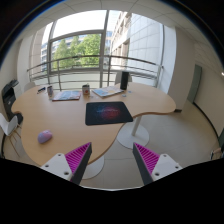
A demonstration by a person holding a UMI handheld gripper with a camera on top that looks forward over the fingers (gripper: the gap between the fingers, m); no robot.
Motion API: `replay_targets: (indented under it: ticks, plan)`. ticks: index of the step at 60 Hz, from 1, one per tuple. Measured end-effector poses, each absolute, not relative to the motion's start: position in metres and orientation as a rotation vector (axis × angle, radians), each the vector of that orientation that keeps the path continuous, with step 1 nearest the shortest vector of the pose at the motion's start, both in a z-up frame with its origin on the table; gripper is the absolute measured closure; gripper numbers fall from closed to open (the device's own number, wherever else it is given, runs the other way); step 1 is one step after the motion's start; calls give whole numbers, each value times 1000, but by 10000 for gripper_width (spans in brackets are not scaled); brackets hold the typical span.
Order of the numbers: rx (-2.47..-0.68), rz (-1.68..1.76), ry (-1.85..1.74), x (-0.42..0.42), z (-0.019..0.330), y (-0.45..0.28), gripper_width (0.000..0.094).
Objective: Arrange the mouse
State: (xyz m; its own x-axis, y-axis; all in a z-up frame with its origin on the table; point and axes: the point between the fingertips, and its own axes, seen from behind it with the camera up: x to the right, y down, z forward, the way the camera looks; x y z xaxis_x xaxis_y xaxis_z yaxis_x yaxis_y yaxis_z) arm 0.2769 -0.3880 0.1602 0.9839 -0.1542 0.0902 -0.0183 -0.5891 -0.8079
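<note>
A small pale mouse (pixel 45 136) lies on the wooden table (pixel 75 120), near its front left edge. A dark mouse pad (pixel 108 112) lies further along the table, to the right of the mouse. My gripper (pixel 112 160) is open and empty, held well back from the table and above the floor. Its fingers (pixel 75 160) with magenta pads stand wide apart. The mouse is ahead and to the left of the fingers.
A laptop (pixel 106 91) and papers (pixel 67 95) lie at the table's far side by the window. A cup (pixel 86 90) stands between them. A black chair (pixel 10 100) is at the left. The table's white base (pixel 133 137) stands on grey floor (pixel 180 130) to the right.
</note>
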Motion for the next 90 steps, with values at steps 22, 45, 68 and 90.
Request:
replay_targets:
  ticks: [22,45,68,90]
  plan:
    - [-2255,-77,6,206,101,-431,91]
    - [-2259,152,-167,-30,24,-359,85]
    - [-2303,29,3,-84,-16,-236,92]
    - [-2330,-13,-38,-94,-19,-200,449]
